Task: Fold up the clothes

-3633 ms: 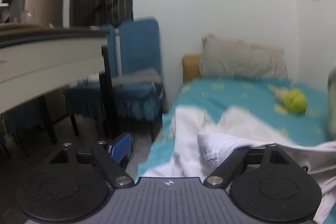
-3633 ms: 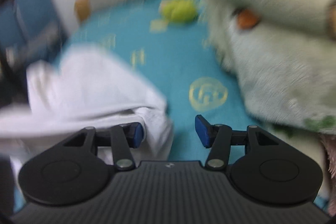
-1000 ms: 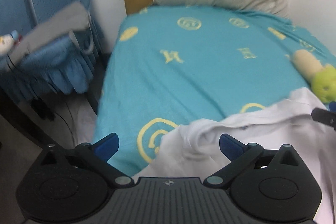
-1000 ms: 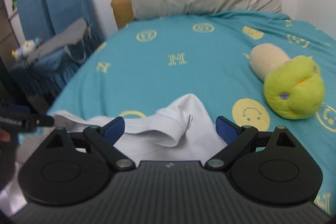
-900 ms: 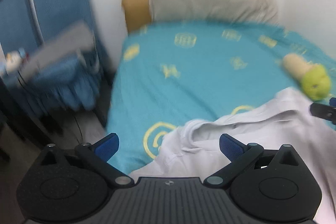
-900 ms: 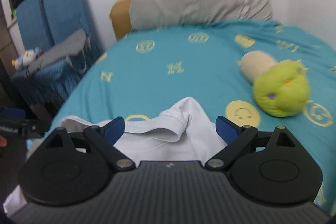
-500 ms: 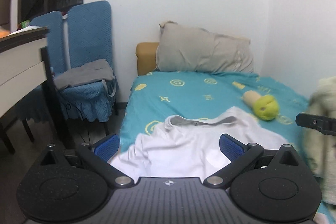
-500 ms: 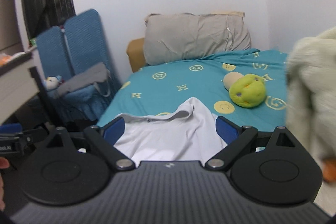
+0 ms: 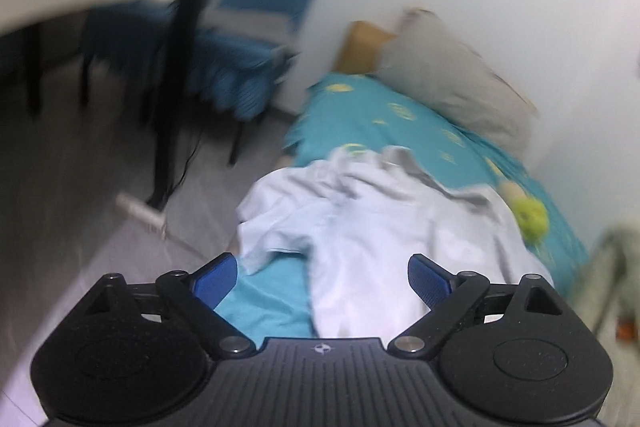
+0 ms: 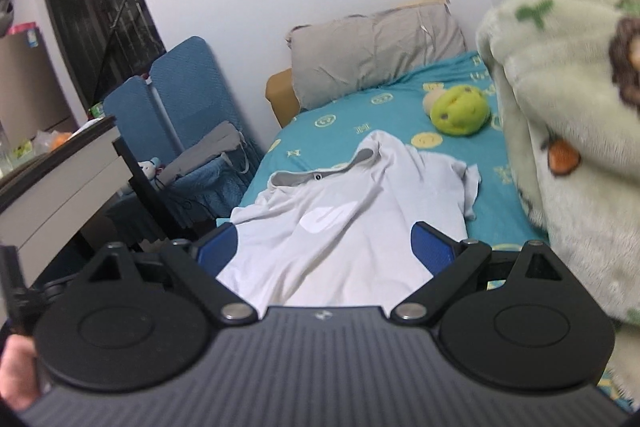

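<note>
Both handheld grippers have pulled back from the bed since the earlier frames, when the cameras sat close over the collar, so that the whole white short-sleeved polo shirt with a grey collar (image 10: 344, 203) now lies in view, released and spread on the teal bedsheet printed with yellow smiley faces (image 10: 404, 107). In the right wrist view the shirt fills the centre of the frame, collar toward the upper middle, one sleeve fanned out at centre right, its left side trailing toward the mattress edge; it appears laid flat as a starting point for folding. The left wrist view, blurred by motion, shows the same shirt (image 9: 376, 227) more rumpled at its left edge, where a sleeve bunches at centre left. The right gripper (image 10: 324, 247) holds its blue-padded fingers (image 10: 432, 245) wide apart with nothing between them, the cloth merely behind them. The left gripper (image 9: 320, 277) has just been narrowing its jaws slightly, yet its blue pads (image 9: 426, 281) still stand wide and touch nothing. A lime-green plush toy (image 10: 460, 109) rests on the sheet at upper right of centre, below a grey pillow (image 10: 376, 55) against the wall, well clear of the shirt. A pale green fleece blanket with cartoon prints (image 10: 568, 131) crowds the right edge, possibly limiting folding room. Folding proper has seemingly not begun.
</note>
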Demonstrator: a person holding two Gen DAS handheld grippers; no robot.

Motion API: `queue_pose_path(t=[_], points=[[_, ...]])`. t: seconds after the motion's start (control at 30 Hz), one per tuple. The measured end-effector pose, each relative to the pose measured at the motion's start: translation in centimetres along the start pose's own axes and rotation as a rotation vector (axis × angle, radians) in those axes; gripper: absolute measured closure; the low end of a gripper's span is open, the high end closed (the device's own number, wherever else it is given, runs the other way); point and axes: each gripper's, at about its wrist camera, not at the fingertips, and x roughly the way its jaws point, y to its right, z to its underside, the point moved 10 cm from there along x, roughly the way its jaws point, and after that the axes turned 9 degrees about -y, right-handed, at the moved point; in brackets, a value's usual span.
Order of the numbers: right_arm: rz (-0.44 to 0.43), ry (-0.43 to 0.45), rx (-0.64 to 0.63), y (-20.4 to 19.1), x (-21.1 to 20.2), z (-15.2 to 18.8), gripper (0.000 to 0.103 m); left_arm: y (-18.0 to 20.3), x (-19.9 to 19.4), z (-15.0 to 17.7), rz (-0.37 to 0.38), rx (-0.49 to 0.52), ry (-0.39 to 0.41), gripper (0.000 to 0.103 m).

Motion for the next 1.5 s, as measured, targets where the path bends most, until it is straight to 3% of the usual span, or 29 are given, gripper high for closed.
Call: queue_pose_path(t=[0.23, 0.47, 0.57, 0.6, 0.63, 0.7, 0.83, 0.97, 1.03, 1.17, 1.33, 1.5], points=[[-0.001, -0.045, 0.038, 1.2, 4.6, 0.3, 0.008, -7.5, 9.1, -3.7, -0.016, -0.24, -0.036, 0.013], [0.014, -0.096, 0.086, 3.8, 9.4, 0.5, 0.008, -9.6, 19.6, -6.1, 0.023, -0.353, -0.12, 0.022], [0.016, -0.133, 0.12, 4.9, 11.4, 1.0, 0.008, -9.3, 21.8, -7.2, 0.112, -0.42, -0.146, 0.04], [0.017, -0.144, 0.129, 5.2, 11.9, 1.2, 0.008, -9.2, 22.1, -7.6, 0.126, -0.424, -0.151, 0.053], [0.019, -0.154, 0.138, 5.4, 12.5, 1.4, 0.008, -8.9, 21.8, -8.1, 0.12, -0.4, -0.151, 0.058], [0.023, -0.17, 0.158, 5.8, 13.2, 1.7, 0.008, -8.3, 21.4, -9.0, 0.108, -0.353, -0.149, 0.099], [0.034, -0.172, 0.185, 6.2, 13.1, 2.1, 0.008, -6.4, 18.8, -12.5, 0.015, -0.164, -0.077, 0.1], [0.038, -0.177, 0.2, 6.1, 12.7, 2.5, 0.008, -4.9, 15.7, -17.6, -0.041, -0.061, 0.03, 0.1], [0.043, -0.176, 0.19, 6.0, 12.7, 2.5, 0.008, -4.7, 15.3, -20.2, -0.122, -0.037, 0.075, 0.1], [0.069, -0.168, 0.159, 6.1, 13.1, 2.2, 0.008, -5.4, 17.0, -23.4, -0.351, 0.011, 0.129, 0.1], [0.11, -0.158, 0.127, 6.8, 13.2, 2.0, 0.008, -7.8, 22.0, -21.0, -0.445, -0.038, -0.005, 0.096], [0.114, -0.143, 0.057, 6.3, 13.5, 1.6, 0.008, -7.5, 20.7, -18.1, -0.384, -0.041, -0.028, 0.061]])
